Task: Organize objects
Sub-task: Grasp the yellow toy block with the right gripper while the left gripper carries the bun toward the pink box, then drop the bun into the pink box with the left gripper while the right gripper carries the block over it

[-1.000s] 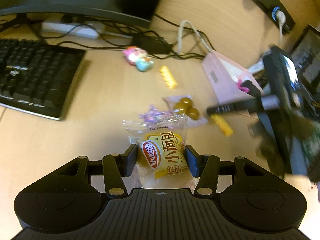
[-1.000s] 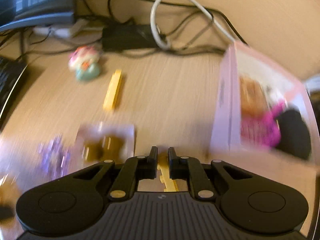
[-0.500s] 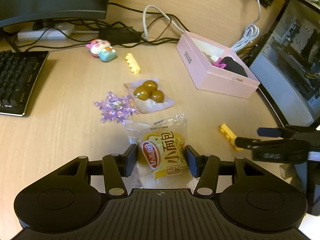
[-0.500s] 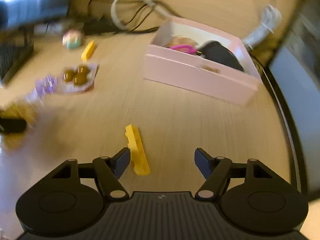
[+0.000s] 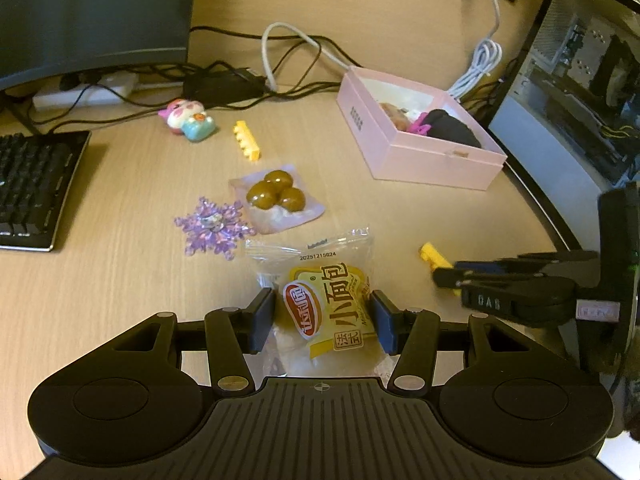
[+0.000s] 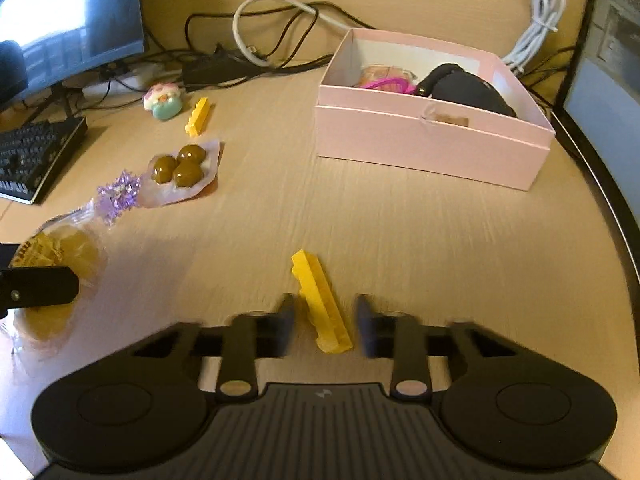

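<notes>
My left gripper (image 5: 323, 322) is shut on a yellow bread packet (image 5: 332, 312) and holds it over the desk. My right gripper (image 6: 325, 326) is open, its blurred fingers on either side of a yellow toothed brick (image 6: 320, 302) lying on the desk; the brick (image 5: 434, 258) also shows in the left wrist view, partly hidden behind the right gripper (image 5: 452, 276). The pink box (image 6: 432, 136) stands at the back right and holds a black pouch (image 6: 468, 90) and a pink item (image 6: 386, 82).
On the desk lie a second yellow brick (image 5: 247, 145), a packet of brown balls (image 5: 276, 196), a purple snowflake (image 5: 212, 226) and a small owl figure (image 5: 188, 120). A keyboard (image 5: 32, 184) sits at left, cables (image 5: 224, 76) and a monitor behind.
My right gripper let go of the yellow brick, pulled back, and its open jaws have since narrowed around the brick. My left gripper still holds the bread packet and has drawn back from the desk items.
</notes>
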Demonstrator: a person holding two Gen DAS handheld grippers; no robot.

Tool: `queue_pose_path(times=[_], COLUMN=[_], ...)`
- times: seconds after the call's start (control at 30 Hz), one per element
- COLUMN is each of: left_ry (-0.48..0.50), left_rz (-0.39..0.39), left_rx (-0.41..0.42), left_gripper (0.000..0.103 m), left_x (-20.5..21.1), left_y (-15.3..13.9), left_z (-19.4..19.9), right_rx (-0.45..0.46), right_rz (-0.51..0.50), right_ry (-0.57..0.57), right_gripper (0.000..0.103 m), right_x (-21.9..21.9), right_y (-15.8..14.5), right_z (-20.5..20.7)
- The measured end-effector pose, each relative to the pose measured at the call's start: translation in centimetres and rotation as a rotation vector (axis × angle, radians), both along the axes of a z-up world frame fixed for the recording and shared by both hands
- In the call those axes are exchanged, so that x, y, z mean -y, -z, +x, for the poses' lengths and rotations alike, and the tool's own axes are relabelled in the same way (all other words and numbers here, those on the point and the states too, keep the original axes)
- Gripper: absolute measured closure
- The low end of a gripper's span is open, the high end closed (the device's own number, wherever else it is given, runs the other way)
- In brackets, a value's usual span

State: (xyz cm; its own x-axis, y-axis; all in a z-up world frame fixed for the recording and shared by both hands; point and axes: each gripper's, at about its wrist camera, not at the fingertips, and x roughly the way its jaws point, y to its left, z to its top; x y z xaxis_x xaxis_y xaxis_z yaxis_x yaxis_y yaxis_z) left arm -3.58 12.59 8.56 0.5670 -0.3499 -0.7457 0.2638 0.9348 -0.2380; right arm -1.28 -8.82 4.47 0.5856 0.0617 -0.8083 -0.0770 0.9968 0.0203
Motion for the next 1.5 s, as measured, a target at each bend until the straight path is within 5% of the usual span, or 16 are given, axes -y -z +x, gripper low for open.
queue_pose_path(times=[0.4,0.57,0.9,1.0,1.1,1.2,1.5], left_ry=[0.079,0.097,0.104,0.102,0.062,-0.046,-0.110], left_rz=[0.018,0.010,0.001,-0.059,0.002,-0.065,-0.060], left_rx=[-0.055,-0.024,0.220,0.248,0.194,0.196,0.149], left_gripper=[0.047,0.047,0.047,0.046,0.049,0.048,0.048], left_x=[4.4,7.6,16.0,18.4,20.0,18.8,14.0], left_y=[0.2,-2.0,-8.7,-7.3,-4.0,-3.1,-3.1], left_z=[0.3,2.3,12.1,17.6,21.5,21.3,15.2], right_rx=[0.066,0.118,0.165,0.170,0.167,0.177,0.288], right_rz=[-0.021,0.011,0.048,0.062,0.080,0.078,0.054], right_ry=[-0.072,-0.067,0.017,0.020,0.031,0.023,0.055], right_gripper=[0.091,0.091,0.091,0.091,0.091,0.091,0.091], right_x=[3.6,7.1,12.1,12.7,13.3,13.9,16.3], right_y=[-5.3,-7.4,-7.2,-6.9,-6.7,-6.5,-9.5], right_z=[-2.1,-2.7,-1.6,-1.5,-1.3,-1.0,6.2])
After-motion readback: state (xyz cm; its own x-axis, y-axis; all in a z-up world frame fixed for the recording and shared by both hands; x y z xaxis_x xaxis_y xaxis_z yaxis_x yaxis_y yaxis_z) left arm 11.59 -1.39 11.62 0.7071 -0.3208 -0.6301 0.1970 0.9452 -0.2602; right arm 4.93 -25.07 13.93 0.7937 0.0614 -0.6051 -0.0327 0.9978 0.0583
